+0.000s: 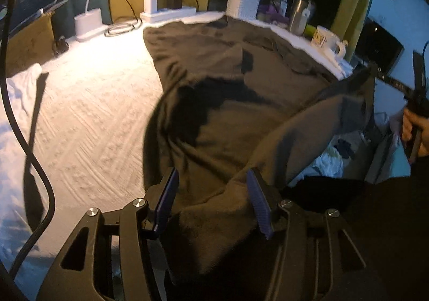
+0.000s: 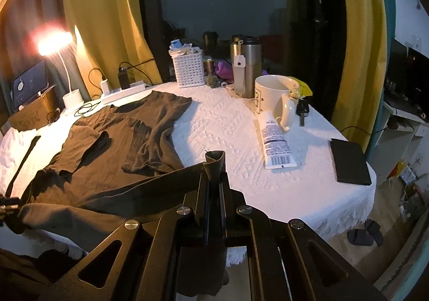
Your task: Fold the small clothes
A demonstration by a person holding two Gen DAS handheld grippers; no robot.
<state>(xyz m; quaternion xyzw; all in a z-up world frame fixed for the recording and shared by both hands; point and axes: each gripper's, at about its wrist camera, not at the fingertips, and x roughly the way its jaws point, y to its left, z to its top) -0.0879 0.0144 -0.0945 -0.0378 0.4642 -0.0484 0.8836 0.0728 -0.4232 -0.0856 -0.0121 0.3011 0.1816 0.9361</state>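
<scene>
A dark brown T-shirt (image 1: 228, 73) lies spread on the white tablecloth (image 1: 88, 102), with its near edge lifted off the table. My left gripper (image 1: 211, 175) is open. The shirt's near hem sags loose between its purple pads (image 1: 257, 201), which do not press on it. In the right wrist view the shirt (image 2: 120, 134) lies at the left of the table. My right gripper (image 2: 214, 180) is shut on a bunched corner of the hem, which pokes up above its fingertips. From that corner the hem stretches left. A hand (image 1: 413, 126) holds the right gripper at the far right of the left wrist view.
On the cloth right of the shirt lie a white tube (image 2: 273, 137) and a black notebook (image 2: 350, 161). A white mug (image 2: 273, 94), a steel tumbler (image 2: 245, 67) and a white basket (image 2: 189, 67) stand behind. A lamp (image 2: 71, 97) and a power strip (image 2: 123, 92) sit at the back left.
</scene>
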